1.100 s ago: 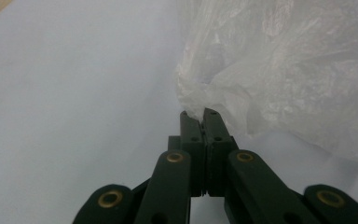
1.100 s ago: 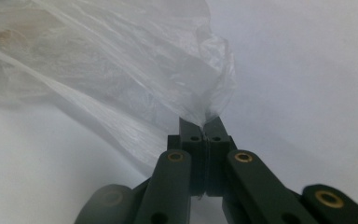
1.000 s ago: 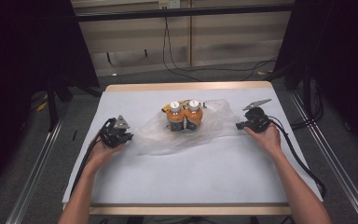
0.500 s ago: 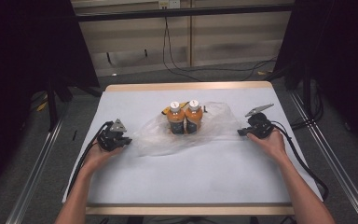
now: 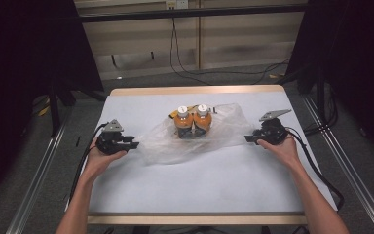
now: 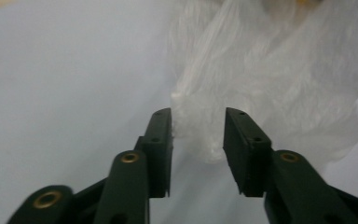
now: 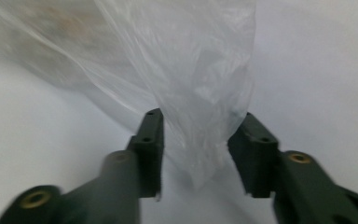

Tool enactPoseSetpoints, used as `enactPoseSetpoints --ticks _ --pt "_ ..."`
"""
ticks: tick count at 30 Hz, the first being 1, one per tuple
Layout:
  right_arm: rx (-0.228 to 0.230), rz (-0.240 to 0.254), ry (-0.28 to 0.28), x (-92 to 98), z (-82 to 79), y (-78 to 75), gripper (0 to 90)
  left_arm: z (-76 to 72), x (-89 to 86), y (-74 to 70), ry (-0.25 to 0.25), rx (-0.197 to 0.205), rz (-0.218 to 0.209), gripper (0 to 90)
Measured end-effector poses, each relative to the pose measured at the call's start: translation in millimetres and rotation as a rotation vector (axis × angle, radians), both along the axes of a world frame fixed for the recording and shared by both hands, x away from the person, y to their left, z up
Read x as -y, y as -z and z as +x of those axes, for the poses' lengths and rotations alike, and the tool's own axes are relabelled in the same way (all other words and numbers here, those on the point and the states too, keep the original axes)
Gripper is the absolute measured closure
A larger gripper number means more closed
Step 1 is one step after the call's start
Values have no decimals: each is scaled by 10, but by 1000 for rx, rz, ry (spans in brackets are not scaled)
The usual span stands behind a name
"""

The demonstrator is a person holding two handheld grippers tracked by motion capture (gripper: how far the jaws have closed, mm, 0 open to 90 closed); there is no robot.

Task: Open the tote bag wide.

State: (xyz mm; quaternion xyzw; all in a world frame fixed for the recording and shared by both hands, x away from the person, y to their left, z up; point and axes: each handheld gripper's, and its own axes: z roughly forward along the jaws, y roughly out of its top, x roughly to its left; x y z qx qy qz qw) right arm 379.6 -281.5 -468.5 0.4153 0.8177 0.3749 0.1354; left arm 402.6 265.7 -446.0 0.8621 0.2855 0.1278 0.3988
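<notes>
The plastic bag [image 5: 195, 139] lay flat on the table [image 5: 204, 185] with its long axis running straight between the two grippers, one end toward each. Two orange bottles [image 5: 193, 121] stood side by side at its middle, well apart from both sets of jaws.

The left gripper [image 5: 130, 144] sat at the bag's left end. Its jaws had just been opening and stood partly apart; in the left gripper view the crumpled bag end [image 6: 200, 140] lay directly ahead of the gap and reached into it, with neither pad [image 6: 161, 144] pressing on the film.

The right gripper [image 5: 251, 139] sat at the bag's right end. Its jaws had also just been opening and stood partly apart; in the right gripper view a fold of the bag [image 7: 205, 140] hung between the pads, with a clear gap to each.

Both hands stood about equally near their ends. Judged from this layout, neither gripper held anything, and any next grasp would call for closing on film already between the jaws.
</notes>
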Motion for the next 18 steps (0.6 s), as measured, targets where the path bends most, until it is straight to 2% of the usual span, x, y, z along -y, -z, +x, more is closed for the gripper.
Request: enactPoseSetpoints --ticks 1,2,3,4,6,7,10,13,15,16,17,18 --pt "14 26 -2 13 -6 -34 508 -11 -3 -41 -4 6 -22 560" --pt "27 43 -9 24 -19 -77 479 -11 -3 -41 -4 6 -22 534" --pt "51 58 -5 30 -41 -133 437 -37 0 -120 -6 31 -52 509" --pt "66 72 1 41 -58 -178 413 -52 13 -146 -7 40 -65 490" --pt "97 94 8 65 -89 -277 361 -69 36 -197 3 61 -66 480" --pt "113 111 16 75 -107 -330 352 -79 55 -211 -1 62 -79 478" --pt "159 143 18 71 -155 -470 353 -105 114 -297 10 94 -83 476" --pt "182 171 -21 -16 -184 -565 419 -144 194 -392 23 123 -106 487" --pt "185 160 -52 -125 -189 -592 482 -158 249 -422 47 121 -130 531" --pt "185 160 -52 -125 -189 -592 482 -158 249 -422 47 121 -130 566" --pt "184 153 -100 -259 -179 -594 579 -162 312 -426 76 121 -126 602" --pt "181 146 -114 -306 -177 -597 626 -164 357 -416 95 114 -128 651"
